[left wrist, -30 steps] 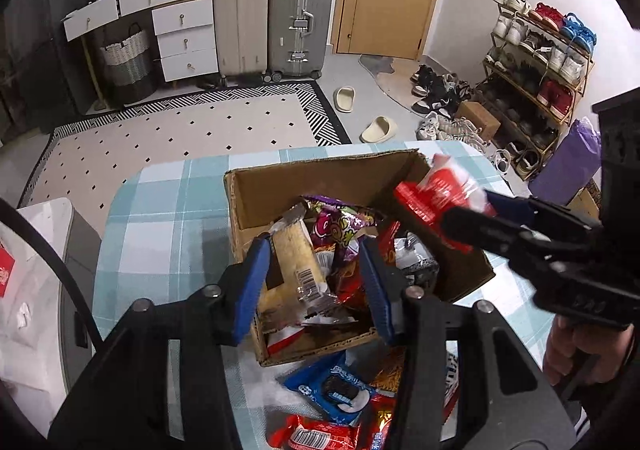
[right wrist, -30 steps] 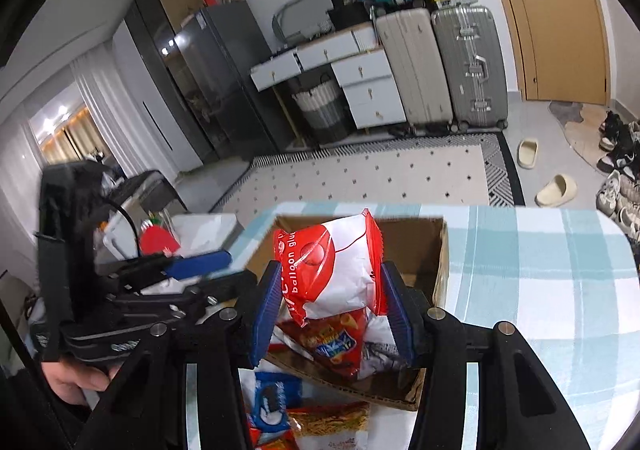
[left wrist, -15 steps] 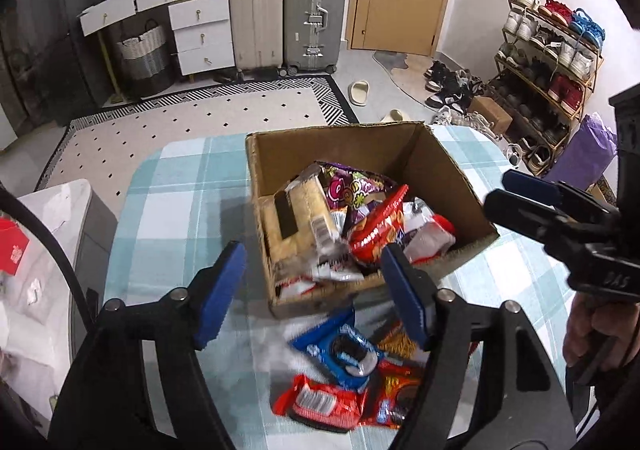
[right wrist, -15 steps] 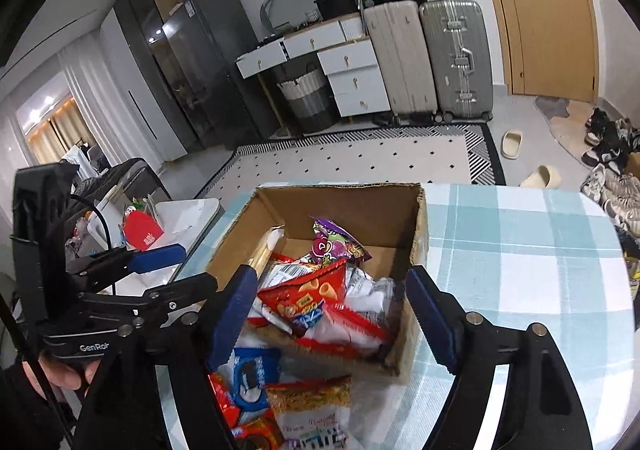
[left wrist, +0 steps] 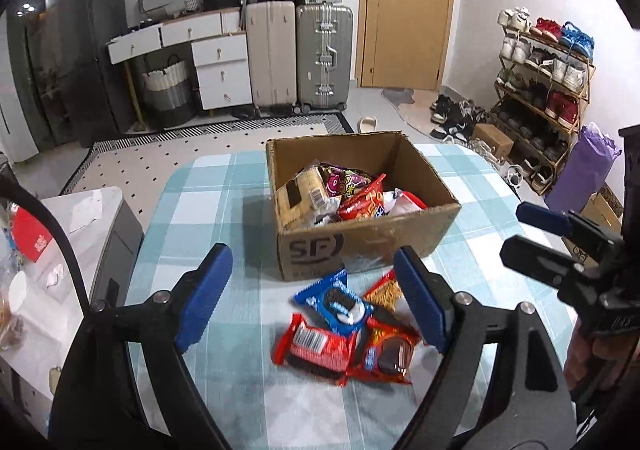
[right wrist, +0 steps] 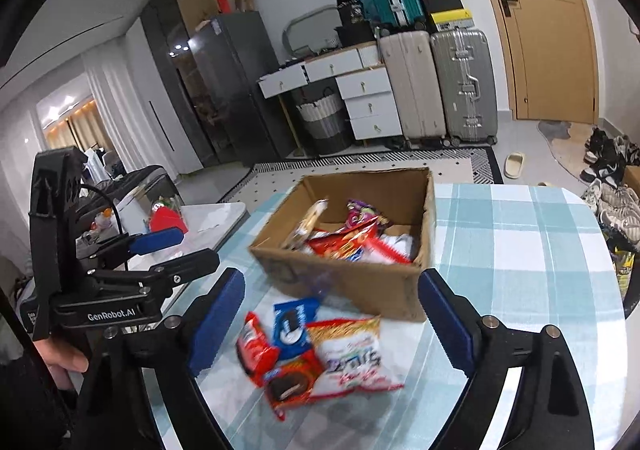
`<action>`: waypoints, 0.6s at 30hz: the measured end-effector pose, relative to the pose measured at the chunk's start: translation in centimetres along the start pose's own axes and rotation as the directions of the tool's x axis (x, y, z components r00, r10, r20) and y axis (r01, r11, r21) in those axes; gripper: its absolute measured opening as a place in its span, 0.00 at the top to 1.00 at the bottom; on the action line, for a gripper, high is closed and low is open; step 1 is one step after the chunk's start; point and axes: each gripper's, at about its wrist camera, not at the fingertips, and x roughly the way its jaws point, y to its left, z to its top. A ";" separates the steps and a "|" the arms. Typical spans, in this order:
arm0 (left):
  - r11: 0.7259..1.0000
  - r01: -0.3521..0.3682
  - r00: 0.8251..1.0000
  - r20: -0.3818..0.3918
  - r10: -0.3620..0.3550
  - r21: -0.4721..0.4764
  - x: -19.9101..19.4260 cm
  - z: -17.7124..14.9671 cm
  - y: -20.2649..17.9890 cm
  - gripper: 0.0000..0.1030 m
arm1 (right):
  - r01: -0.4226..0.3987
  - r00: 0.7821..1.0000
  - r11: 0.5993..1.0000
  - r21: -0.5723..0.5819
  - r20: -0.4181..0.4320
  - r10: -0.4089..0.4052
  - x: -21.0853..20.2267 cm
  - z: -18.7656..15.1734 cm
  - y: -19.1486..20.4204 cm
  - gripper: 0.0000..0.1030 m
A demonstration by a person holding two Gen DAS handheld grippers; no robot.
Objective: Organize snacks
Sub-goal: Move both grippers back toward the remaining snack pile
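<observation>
A brown cardboard box [left wrist: 360, 242] [right wrist: 344, 286] holding several snack packs stands on the checked tablecloth [left wrist: 200, 218]. In front of it lie a blue cookie pack [left wrist: 334, 300] [right wrist: 290, 326], a red cookie pack [left wrist: 314, 346] [right wrist: 254, 350], another red pack [left wrist: 384, 356] [right wrist: 294, 380] and a white-and-orange bag [right wrist: 352, 358]. My left gripper [left wrist: 310, 296] is open and empty above these packs. My right gripper [right wrist: 332, 320] is open and empty above them too. Each gripper shows at the side of the other's view, the right [left wrist: 560, 250] and the left [right wrist: 152, 250].
The table's right edge [right wrist: 616, 290] drops to the floor by a shoe rack [left wrist: 540, 90]. A white side table [left wrist: 80, 218] with small items stands left of the table. Suitcases [left wrist: 300, 54] and drawers stand by the far wall.
Both grippers let their packs drop into the box, opened wide and pulled back toward me. The loose packs in front of the box have come into full view.
</observation>
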 end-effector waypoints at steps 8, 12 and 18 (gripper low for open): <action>0.999 -0.031 0.998 0.049 0.033 -0.035 -3.7 -5.4 0.5 0.18 | -0.025 0.999 1.000 0.010 0.042 0.025 -2.0 -4.3 2.1 0.10; 0.996 -0.020 0.998 0.052 0.025 -0.089 -4.7 -7.7 1.5 0.18 | -0.012 0.998 1.000 -0.005 0.068 0.012 -2.8 -6.6 2.8 0.07; 0.992 -0.034 0.998 0.040 0.039 -0.123 -4.6 -10.9 2.4 0.16 | 0.015 0.998 0.999 -0.028 0.062 -0.013 -3.2 -9.8 3.8 0.04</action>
